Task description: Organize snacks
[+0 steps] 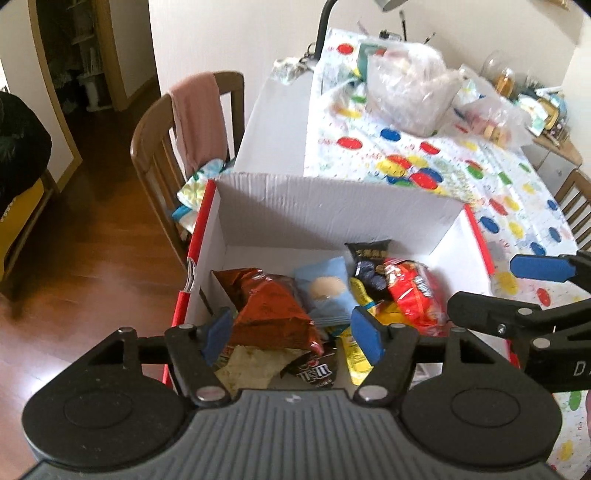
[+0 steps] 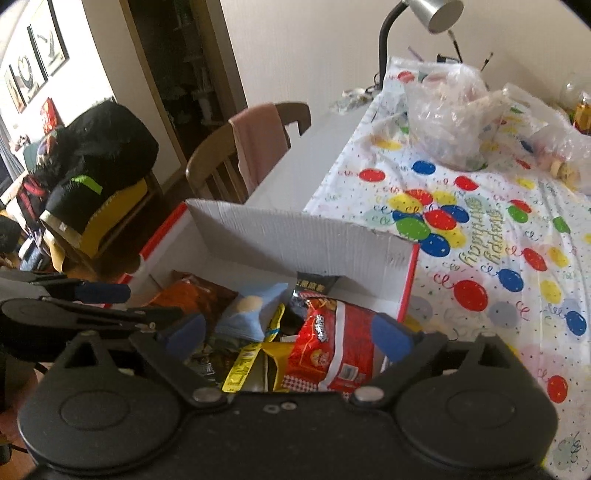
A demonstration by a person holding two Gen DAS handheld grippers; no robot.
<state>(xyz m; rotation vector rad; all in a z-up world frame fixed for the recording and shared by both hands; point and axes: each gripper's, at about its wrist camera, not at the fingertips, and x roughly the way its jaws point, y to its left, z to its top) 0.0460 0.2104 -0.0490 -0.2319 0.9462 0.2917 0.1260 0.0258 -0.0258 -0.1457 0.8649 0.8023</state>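
A white cardboard box (image 1: pixel 332 206) with red edges stands on the table and holds several snack packs. In the left wrist view I see a dark red chip bag (image 1: pixel 269 306), a light blue cookie pack (image 1: pixel 325 291), a black pack (image 1: pixel 369 258), a red snack bag (image 1: pixel 413 295), a yellow pack (image 1: pixel 354 350) and a brown M&M's bag (image 1: pixel 314 373). My left gripper (image 1: pixel 291 336) is open above the dark red bag. My right gripper (image 2: pixel 288 336) is open above the red snack bag (image 2: pixel 328 343); it also shows in the left wrist view (image 1: pixel 509 284).
The table has a balloon-print cloth (image 2: pixel 480 240). Clear plastic bags (image 1: pixel 410 85) and jars sit at its far end by a desk lamp (image 2: pixel 436 14). A wooden chair (image 1: pixel 166 147) with a pink cloth stands left of the table, over wood floor.
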